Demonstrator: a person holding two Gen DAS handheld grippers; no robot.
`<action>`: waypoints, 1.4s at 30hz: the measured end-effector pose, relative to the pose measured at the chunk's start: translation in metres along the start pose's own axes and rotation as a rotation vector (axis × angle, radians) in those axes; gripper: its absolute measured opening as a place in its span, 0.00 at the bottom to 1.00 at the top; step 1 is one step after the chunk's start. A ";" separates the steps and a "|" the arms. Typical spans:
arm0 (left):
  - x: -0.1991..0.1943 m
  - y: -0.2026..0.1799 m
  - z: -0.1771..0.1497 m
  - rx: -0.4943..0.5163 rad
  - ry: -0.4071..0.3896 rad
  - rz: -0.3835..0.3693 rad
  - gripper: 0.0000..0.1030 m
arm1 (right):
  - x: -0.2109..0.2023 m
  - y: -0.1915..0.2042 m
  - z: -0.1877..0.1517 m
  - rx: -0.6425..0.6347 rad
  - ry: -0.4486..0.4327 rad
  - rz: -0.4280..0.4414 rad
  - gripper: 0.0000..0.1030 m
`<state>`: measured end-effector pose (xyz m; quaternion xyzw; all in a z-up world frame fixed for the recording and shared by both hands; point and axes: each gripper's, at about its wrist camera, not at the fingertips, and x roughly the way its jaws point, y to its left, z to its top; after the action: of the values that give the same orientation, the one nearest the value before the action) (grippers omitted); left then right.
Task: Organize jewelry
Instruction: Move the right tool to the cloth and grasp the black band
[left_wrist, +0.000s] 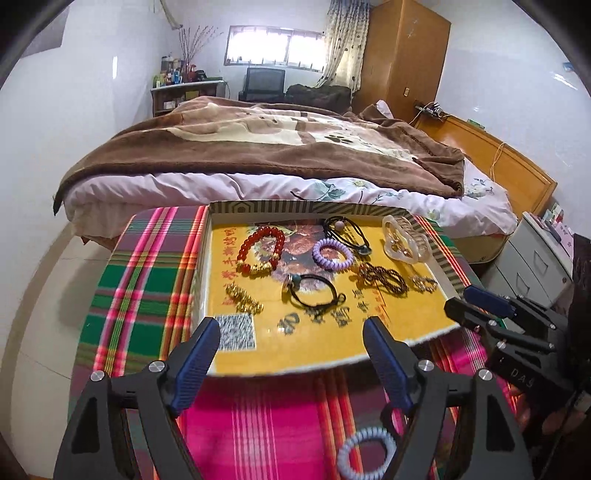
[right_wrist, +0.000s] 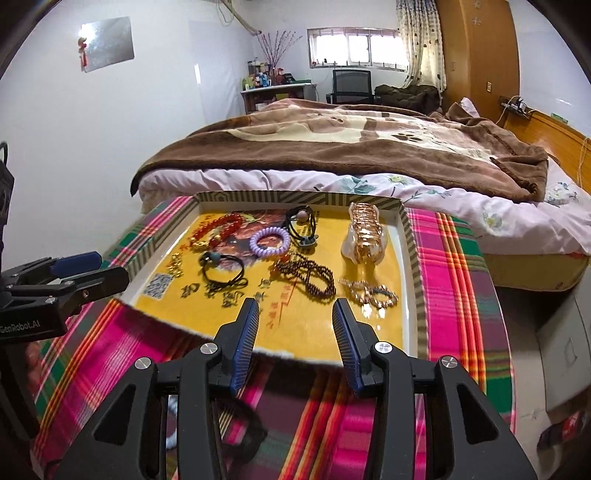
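Note:
A shallow yellow-lined box tray (left_wrist: 332, 350) (right_wrist: 408, 258) lies on a plaid cloth and holds jewelry: a red bead bracelet (left_wrist: 260, 251) (right_wrist: 221, 225), a purple coil tie (left_wrist: 332, 254) (right_wrist: 269, 240), black hair ties (left_wrist: 314, 291) (right_wrist: 223, 271), a dark bead bracelet (left_wrist: 384, 277) (right_wrist: 310, 277), a gold chain (left_wrist: 243, 299), a clear hair claw (left_wrist: 404, 240) (right_wrist: 365, 236). A pale blue coil tie (left_wrist: 364, 454) lies on the cloth below my left gripper (left_wrist: 291, 336), which is open and empty. My right gripper (right_wrist: 295, 317) is open and empty over the tray's near edge; it also shows in the left wrist view (left_wrist: 469, 302).
The plaid cloth (left_wrist: 140, 280) (right_wrist: 454, 280) covers a small table beside a bed with a brown blanket (left_wrist: 258, 147) (right_wrist: 332, 147). A black hair tie (right_wrist: 247, 424) lies on the cloth under my right gripper. Grey drawers (left_wrist: 535, 258) stand at the right.

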<state>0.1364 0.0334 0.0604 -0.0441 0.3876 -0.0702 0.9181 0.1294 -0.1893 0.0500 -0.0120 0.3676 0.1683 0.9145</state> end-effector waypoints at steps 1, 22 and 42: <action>-0.005 0.000 -0.005 0.003 -0.003 0.000 0.77 | -0.005 0.000 -0.004 0.001 -0.003 0.003 0.41; -0.036 0.026 -0.082 -0.076 0.054 -0.059 0.79 | 0.009 0.008 -0.056 -0.045 0.179 0.078 0.58; -0.026 0.027 -0.087 -0.085 0.094 -0.057 0.79 | 0.047 0.028 -0.044 -0.222 0.350 0.109 0.42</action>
<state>0.0589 0.0621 0.0146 -0.0909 0.4317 -0.0819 0.8937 0.1231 -0.1556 -0.0114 -0.1217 0.5002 0.2524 0.8193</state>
